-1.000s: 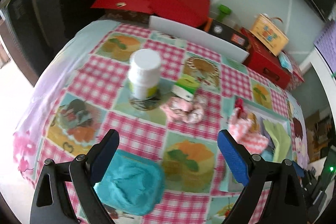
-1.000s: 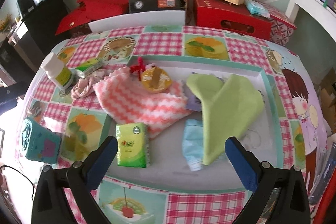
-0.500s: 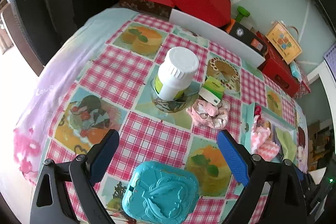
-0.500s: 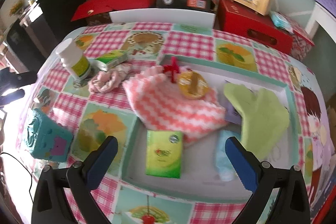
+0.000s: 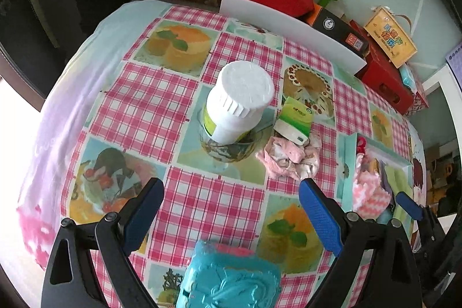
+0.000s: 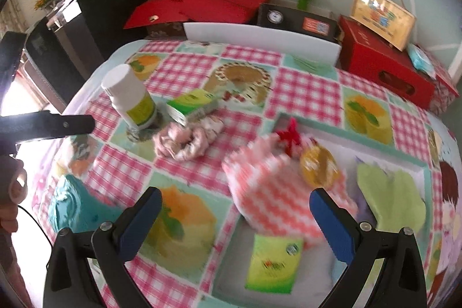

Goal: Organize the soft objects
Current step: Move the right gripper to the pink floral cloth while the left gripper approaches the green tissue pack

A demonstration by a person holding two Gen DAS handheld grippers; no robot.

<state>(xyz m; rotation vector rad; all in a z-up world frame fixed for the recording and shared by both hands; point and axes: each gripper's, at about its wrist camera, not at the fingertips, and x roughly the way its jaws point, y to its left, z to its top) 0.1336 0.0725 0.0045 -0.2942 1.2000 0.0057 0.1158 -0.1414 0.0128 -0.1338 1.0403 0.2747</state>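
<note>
Here, on the far left of the right wrist view, a person's hand [image 6: 13,189] is gripping the handle of the left gripper [image 5: 231,207], and that gripper's dark arm is sticking out over the edge of the table [image 5: 138,111]. In its own view, the left gripper is hanging above the checked cloth with its blue fingers [image 5: 143,214] spread wide, and nothing is sitting between them. A teal toy block [image 5: 231,279] is lying just under it, close to the camera. Further along, a white bottle [image 5: 238,103] is standing in a small glass dish [image 5: 228,147]. Just to the right of it, a green tissue pack [image 5: 294,120] is leaning on a pink scrunchie [image 5: 290,159], and the two are touching. The right gripper [image 6: 234,220] is also spread wide and holding nothing, and it is hanging over the near left edge of the white tray [image 6: 384,147]. Inside the tray, a pink and white wavy cloth [image 6: 277,186] is lying in a heap, with a red bow [image 6: 290,134] and a round yellow thing [image 6: 319,165] at its far side. A second green tissue pack [image 6: 273,263] is lying flat near the front. At the right end, a light green cloth [image 6: 392,198] is spread out.
</note>
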